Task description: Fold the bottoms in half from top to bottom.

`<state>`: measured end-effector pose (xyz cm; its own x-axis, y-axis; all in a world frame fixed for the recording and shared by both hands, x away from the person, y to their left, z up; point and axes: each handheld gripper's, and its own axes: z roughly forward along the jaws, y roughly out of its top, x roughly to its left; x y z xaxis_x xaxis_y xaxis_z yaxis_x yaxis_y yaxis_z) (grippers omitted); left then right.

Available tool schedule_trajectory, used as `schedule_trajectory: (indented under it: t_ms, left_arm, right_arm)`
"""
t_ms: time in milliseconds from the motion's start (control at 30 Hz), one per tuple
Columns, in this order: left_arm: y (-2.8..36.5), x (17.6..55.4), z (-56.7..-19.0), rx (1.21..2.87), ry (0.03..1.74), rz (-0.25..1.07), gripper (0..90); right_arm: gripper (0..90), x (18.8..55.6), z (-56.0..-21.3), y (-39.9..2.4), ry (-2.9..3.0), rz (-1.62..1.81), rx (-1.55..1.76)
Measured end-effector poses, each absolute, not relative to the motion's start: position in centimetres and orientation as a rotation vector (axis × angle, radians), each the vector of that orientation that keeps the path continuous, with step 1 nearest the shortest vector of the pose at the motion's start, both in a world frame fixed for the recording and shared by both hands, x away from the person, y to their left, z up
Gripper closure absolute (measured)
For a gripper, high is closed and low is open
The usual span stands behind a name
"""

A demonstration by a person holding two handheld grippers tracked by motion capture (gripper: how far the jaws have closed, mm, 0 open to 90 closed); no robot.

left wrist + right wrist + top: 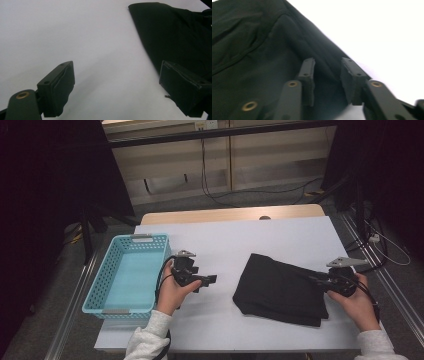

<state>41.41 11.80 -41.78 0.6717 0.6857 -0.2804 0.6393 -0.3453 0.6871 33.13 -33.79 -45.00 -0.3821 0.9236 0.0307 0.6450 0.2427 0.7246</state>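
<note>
On the tabletop: one folded black cloth [280, 290], one blue basket [127, 272], two hand-held grippers.
Count of cloths: one, lying towards the right edge of the white tabletop [225, 240], nearer the front edge than the back.
Cloth look: black, matt, folded into a rough four-sided slab set askew to the table edges; one corner points to the middle of the tabletop, the lower layers show as a thicker lip along its front side.
Cloth surface, right gripper view: dark fabric [257, 50] with a raised seam running across it and a folded edge against the white top.
Cloth in left gripper view: its near corner [175, 32] lies flat, well ahead of the jaws, partly behind the right-hand jaw.
Count of baskets: one, pale blue, with perforated walls, at the left edge of the tabletop, overhanging it a little, with nothing seen in it.
Left gripper [212, 279]: held just beside the basket's right wall, pointing across the table to the cloth; jaws spread wide over bare tabletop, nothing between them.
Right gripper [314, 280]: at the cloth's right side, near the right edge of the tabletop; jaws part-way apart, a narrow gap between the pads, tips over the cloth's edge; whether the pads touch the fabric I cannot tell.
Hands: two, one on each gripper, both in pale sleeves.
</note>
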Motion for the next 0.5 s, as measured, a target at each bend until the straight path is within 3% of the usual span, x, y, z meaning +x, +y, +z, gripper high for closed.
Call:
schedule_trajectory:
  t_ms: [67, 167, 400, 500]
  left_arm:
    - [11.8, 41.4, -41.7, 2.070, 1.016, 0.073, 13.2]
    - [11.7, 41.4, -41.8, 2.074, 1.013, 0.075, 13.2]
    - [11.6, 41.3, -41.8, 2.076, 1.010, 0.075, 13.2]
    - [11.4, 41.1, -41.8, 2.079, 1.006, 0.073, 13.2]
  right_arm:
    - [82.3, 33.2, -45.0, -33.7, 2.140, 0.958, 1.428]
    - [88.1, 33.2, -44.8, -33.5, 2.149, 0.923, 1.414]
    - [87.8, 33.1, -44.8, -34.8, 2.057, 0.932, 1.494]
    - [77.0, 33.1, -44.9, -34.8, 2.062, 0.942, 1.499]
